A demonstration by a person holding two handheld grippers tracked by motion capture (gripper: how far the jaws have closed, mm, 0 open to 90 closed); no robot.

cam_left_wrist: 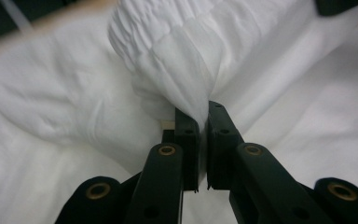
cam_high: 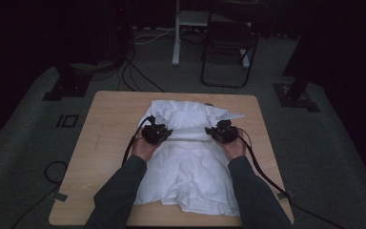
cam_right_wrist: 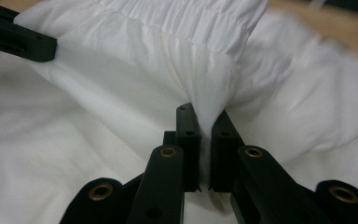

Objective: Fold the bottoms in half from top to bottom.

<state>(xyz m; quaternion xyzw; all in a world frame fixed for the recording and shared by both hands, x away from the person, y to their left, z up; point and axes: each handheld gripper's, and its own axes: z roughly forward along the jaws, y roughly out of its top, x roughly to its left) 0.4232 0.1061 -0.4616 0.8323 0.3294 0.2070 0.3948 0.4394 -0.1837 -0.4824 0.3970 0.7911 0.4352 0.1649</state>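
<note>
My left gripper (cam_left_wrist: 203, 116) pinches a fold of the white cloth (cam_high: 190, 162) tight between its fingers, and my right gripper (cam_right_wrist: 205, 122) clamps the same gathered band farther along. The cloth lies spread across the middle of the worktop (cam_high: 105, 143).

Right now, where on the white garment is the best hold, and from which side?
The gathered elastic band of the white garment, one end per gripper, approached from the person's side. The left gripper and right gripper each pinch its bunched edge there, spreading the band between them.
</note>
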